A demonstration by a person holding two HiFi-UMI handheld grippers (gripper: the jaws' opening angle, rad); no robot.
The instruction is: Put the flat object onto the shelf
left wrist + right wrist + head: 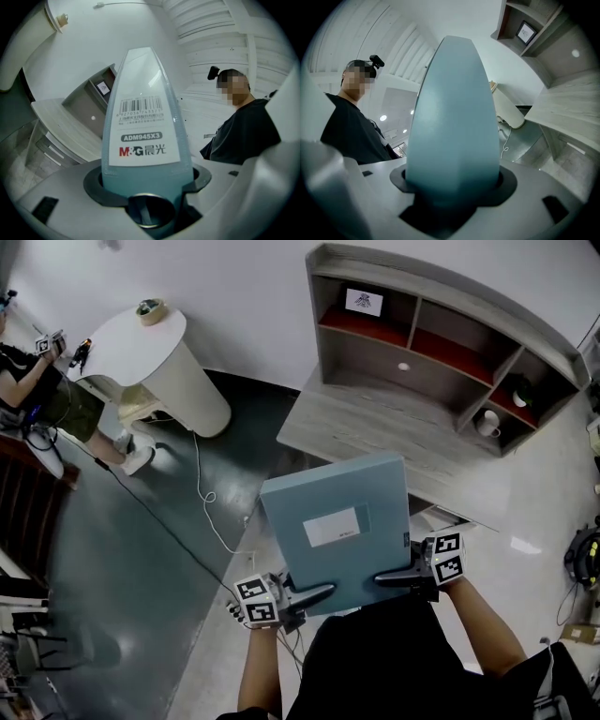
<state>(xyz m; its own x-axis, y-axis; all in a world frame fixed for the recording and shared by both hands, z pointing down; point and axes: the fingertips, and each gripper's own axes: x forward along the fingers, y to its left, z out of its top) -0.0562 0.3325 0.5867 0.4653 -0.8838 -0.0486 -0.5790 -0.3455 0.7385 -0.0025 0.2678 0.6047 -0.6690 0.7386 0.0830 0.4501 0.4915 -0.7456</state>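
Note:
A flat light-blue file box [337,526] with a white label is held level in front of me, above the floor before the shelf unit. My left gripper [302,597] is shut on its near left edge, and my right gripper [398,577] is shut on its near right edge. In the left gripper view the box's labelled spine [143,122] rises from between the jaws of the left gripper [147,190]. In the right gripper view the box's plain blue side [452,122] fills the jaws of the right gripper [452,190]. The grey wooden shelf [441,338] stands ahead, over a desk top [375,427].
The shelf's compartments hold a small framed picture [364,302], a white cup [487,424] and a dark object [520,390]. A white round table [141,338] with a tape roll [150,310] stands at the left. A person [33,381] sits there. A white cable [202,488] lies on the dark floor.

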